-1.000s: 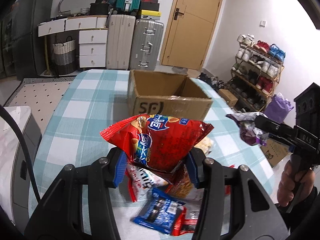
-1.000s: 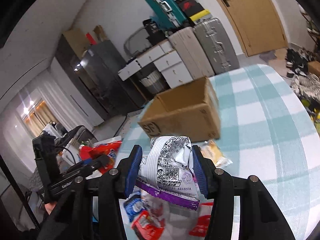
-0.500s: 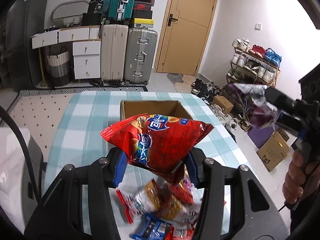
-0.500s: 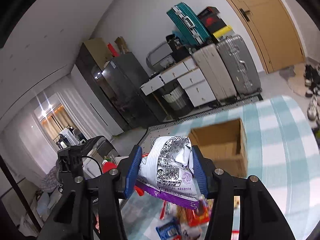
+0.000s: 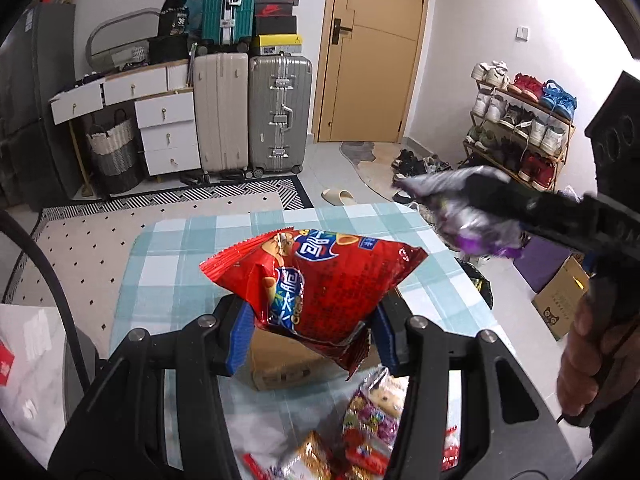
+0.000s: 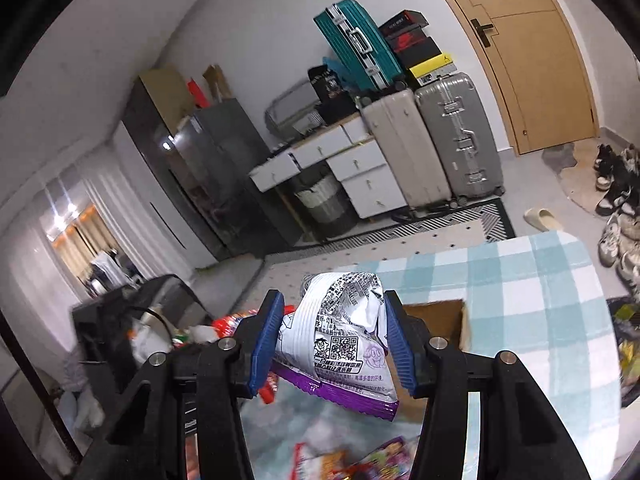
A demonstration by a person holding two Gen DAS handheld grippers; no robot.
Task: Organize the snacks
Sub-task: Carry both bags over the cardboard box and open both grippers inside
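My left gripper (image 5: 312, 334) is shut on a red snack bag (image 5: 320, 280) and holds it high above the checked table (image 5: 168, 264). The cardboard box (image 5: 280, 364) shows just under the bag. My right gripper (image 6: 334, 344) is shut on a white and purple snack bag (image 6: 340, 344), also raised; it shows blurred in the left wrist view (image 5: 460, 212). The open box (image 6: 440, 316) lies behind and below that bag. Several loose snack packets (image 5: 360, 432) lie on the table near me.
Suitcases (image 5: 256, 112), white drawers (image 5: 168, 128) and a door (image 5: 372, 52) stand beyond the table. A shoe rack (image 5: 520, 128) is at the right. A person's hand (image 5: 588, 356) holds the right gripper. A dark cabinet (image 6: 216, 176) stands at the left.
Both grippers have risen well above the table with their bags still held. The box has dropped from the middle of each view to under the bags.
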